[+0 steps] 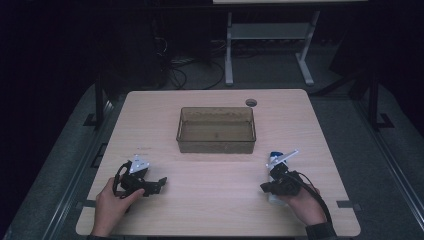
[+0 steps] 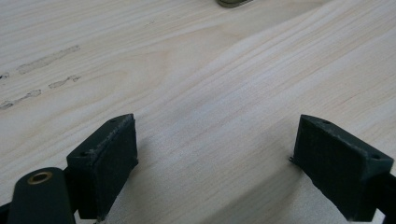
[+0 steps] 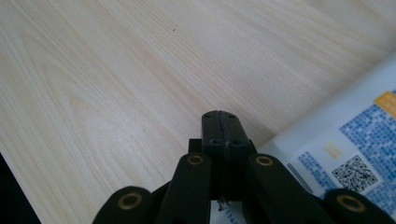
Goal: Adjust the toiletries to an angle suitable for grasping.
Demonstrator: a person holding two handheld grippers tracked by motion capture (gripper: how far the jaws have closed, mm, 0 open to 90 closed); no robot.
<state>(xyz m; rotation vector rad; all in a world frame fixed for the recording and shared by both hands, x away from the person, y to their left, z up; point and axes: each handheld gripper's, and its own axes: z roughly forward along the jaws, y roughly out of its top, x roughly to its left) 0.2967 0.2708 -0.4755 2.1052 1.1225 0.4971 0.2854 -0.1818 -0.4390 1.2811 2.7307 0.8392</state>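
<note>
Item: white and blue printed packet (image 3: 345,140), lying flat just beside and under our right gripper (image 3: 219,122), whose jaws were pressed together on nothing. We judged it light, thin and slick, best taken by an edge. Our left gripper (image 2: 212,154) stood wide, empty.

I read this as a lab or test room rather than a home. I work at a pale wood-grain table with rounded corners (image 1: 150,210) and a round cable port (image 1: 251,102) at its twelve o'clock edge. Grey carpet (image 1: 345,120) surrounds it, the room beyond is dark, a white metal desk frame (image 1: 270,32) stands at twelve o'clock, and loose black cables (image 1: 192,67) lie at eleven.
</note>
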